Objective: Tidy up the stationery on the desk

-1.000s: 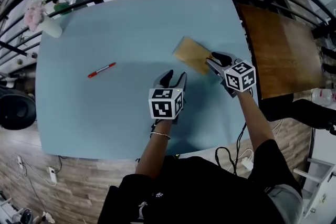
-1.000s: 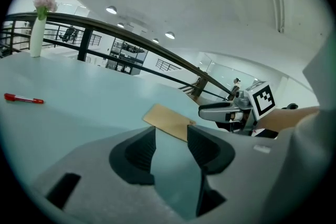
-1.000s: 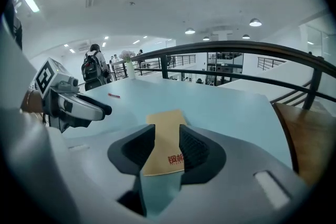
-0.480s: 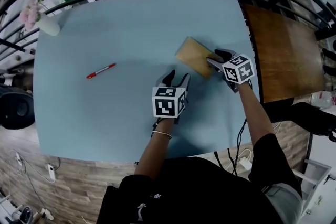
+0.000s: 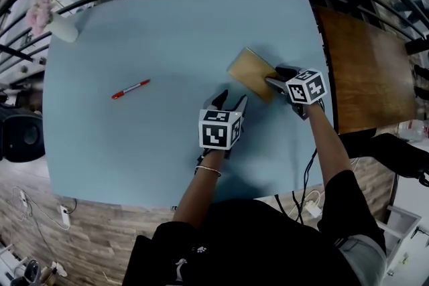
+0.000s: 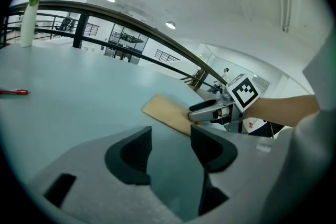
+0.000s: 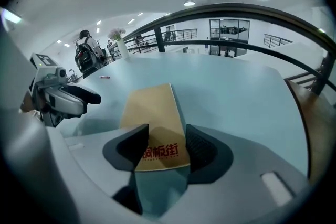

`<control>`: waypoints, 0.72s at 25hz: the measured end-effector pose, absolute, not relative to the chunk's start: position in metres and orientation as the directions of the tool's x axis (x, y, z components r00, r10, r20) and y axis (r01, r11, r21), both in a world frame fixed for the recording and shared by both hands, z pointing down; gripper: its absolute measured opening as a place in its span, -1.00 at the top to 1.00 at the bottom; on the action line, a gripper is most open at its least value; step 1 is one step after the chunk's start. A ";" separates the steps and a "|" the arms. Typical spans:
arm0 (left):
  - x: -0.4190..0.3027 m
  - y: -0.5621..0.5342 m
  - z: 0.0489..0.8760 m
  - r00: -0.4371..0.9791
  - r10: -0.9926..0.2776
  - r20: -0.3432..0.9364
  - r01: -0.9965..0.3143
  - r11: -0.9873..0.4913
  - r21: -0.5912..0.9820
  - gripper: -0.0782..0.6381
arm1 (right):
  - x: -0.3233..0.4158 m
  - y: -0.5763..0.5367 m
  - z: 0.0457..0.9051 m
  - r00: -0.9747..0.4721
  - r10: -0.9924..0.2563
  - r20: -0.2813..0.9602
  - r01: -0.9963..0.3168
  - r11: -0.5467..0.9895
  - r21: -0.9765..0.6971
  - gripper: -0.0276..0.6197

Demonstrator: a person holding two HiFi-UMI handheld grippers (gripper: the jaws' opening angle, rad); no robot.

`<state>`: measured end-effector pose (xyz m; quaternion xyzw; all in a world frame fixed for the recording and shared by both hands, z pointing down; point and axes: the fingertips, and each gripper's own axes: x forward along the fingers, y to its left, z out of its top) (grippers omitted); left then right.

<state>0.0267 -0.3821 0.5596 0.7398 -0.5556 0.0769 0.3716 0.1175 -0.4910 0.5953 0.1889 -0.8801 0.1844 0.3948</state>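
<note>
Nearest the body, toward 6 o'clock on the desk (image 5: 167,30), found the left gripper (image 5: 230,98) with jaws just opened wide, only bare desktop between them. At 2 o'clock of it, found the right gripper (image 5: 275,77), likewise just opened to full spread, straddling but not pinching the near edge of the brown booklet (image 5: 251,69), which lay flat. Farther out at 9 o'clock, noted 1 red pen (image 5: 130,89), loose and untouched. Judged the tidying barely begun: 2 items not yet gathered.
</note>
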 end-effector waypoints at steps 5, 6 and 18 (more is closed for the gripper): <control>0.030 -0.384 0.567 0.382 -0.750 0.540 -0.874 -0.105 0.474 0.15 | 0.120 -0.486 0.597 -0.597 -0.180 0.782 -0.491 0.853 -0.179 0.37; 0.032 -0.384 0.568 0.384 -0.747 0.542 -0.874 -0.106 0.473 0.15 | 0.121 -0.483 0.596 -0.594 -0.178 0.784 -0.488 0.855 -0.176 0.42; 0.043 -0.396 0.579 0.395 -0.720 0.571 -0.878 -0.112 0.466 0.15 | 0.120 -0.452 0.590 -0.632 -0.168 0.756 -0.460 0.867 -0.192 0.69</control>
